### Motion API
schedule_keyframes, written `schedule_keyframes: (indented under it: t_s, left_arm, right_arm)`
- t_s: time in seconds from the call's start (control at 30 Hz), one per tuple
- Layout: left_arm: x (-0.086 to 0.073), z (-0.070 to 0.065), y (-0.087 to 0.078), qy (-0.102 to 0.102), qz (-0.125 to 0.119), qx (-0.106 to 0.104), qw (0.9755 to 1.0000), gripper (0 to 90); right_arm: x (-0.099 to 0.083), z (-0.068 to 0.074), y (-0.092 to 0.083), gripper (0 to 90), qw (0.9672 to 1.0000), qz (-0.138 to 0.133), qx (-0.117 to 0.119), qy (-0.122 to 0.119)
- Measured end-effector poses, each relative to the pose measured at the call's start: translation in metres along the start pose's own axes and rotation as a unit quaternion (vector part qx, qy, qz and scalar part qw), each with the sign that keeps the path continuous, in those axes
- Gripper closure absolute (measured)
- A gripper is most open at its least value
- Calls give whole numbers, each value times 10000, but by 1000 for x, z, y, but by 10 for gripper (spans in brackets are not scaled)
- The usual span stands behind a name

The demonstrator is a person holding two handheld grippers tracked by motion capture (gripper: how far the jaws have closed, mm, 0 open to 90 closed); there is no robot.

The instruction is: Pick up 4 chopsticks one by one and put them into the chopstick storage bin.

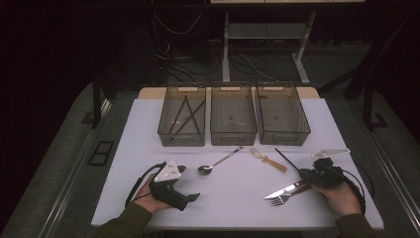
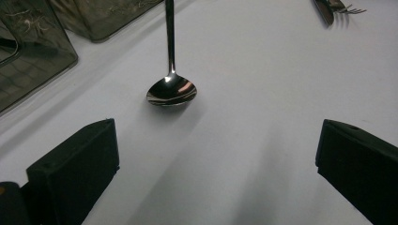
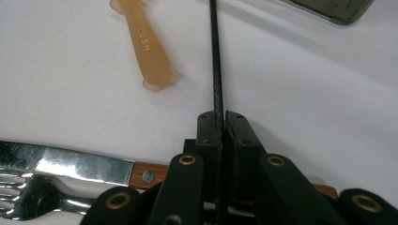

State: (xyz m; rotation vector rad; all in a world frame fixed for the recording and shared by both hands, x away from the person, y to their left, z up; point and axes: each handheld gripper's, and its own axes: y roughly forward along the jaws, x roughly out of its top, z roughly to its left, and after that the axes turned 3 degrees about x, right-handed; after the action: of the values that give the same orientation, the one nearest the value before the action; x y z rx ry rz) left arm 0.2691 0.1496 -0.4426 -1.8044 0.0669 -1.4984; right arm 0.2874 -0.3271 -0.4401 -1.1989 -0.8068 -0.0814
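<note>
Three clear bins (image 1: 233, 120) stood in a row on the white bench (image 1: 233, 198), the left one holding crossed black chopsticks. One spoon (image 2: 172, 90), one small whisk (image 3: 145, 44), one knife (image 3: 70, 165) and one fork (image 3: 28, 194) lay loose. The right tongs (image 3: 219, 117) were clenched on a single black chopstick (image 3: 216, 56), which ran straight out ahead of them, knife and fork just beside. The left tongs (image 2: 216, 154) rested released, level on the bench, the spoon just ahead.

dim room, grey carpet floor (image 1: 59, 148)
</note>
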Motion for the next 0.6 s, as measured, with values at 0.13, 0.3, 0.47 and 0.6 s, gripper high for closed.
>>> schedule_keyframes:
  t_s: [0.13,0.3,0.47,0.6]
  left_arm:
    - [0,0,0,6,0,-2,10000,0]
    - [0,0,0,0,2,-1,10000,0]
    - [0,0,0,1,3,-9,10000,0]
    - [0,0,0,4,-2,-8,10000,0]
  right_arm:
    - [0,-1,0,853,10000,-25,-30,-32]
    - [0,-1,-3,859,9999,-122,26,-80]
    - [2,0,-6,862,9997,-190,73,-159]
    - [4,1,-9,862,9993,-248,184,-190]
